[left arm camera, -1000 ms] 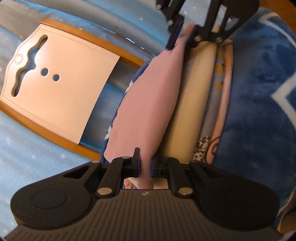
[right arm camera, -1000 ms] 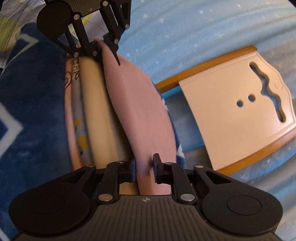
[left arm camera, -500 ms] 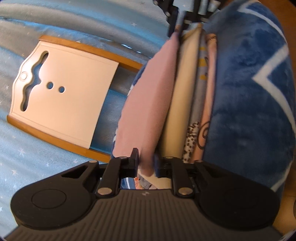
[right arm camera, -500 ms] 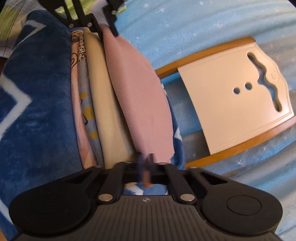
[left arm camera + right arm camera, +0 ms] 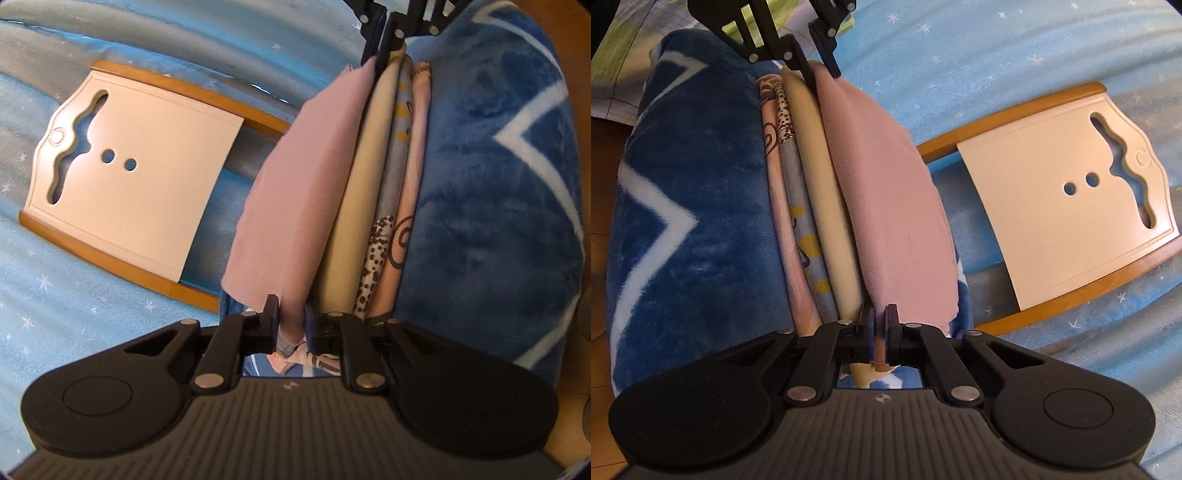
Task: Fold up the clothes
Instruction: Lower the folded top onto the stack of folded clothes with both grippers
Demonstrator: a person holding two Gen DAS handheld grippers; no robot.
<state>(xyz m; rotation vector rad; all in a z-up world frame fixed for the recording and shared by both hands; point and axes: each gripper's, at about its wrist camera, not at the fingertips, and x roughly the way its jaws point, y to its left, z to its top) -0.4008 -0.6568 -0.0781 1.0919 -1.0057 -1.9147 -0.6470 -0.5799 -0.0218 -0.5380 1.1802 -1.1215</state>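
Our left tongs (image 5: 291, 325) and right tongs (image 5: 878, 332) each pinch an end of the pink cloth (image 5: 886, 184) beside the white board (image 5: 1071, 206), left slightly wider.

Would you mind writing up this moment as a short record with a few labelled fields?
Held item: pink cloth, folded, on top of the stack
Left gripper: jaws closed on one end of the pink cloth
Right gripper: jaws closed on the opposite end
Stack beneath: cream cloth, then patterned cloths
Support: blue blanket with white lines
Nearby: white folding board with orange edges, lying on light blue starred bedding
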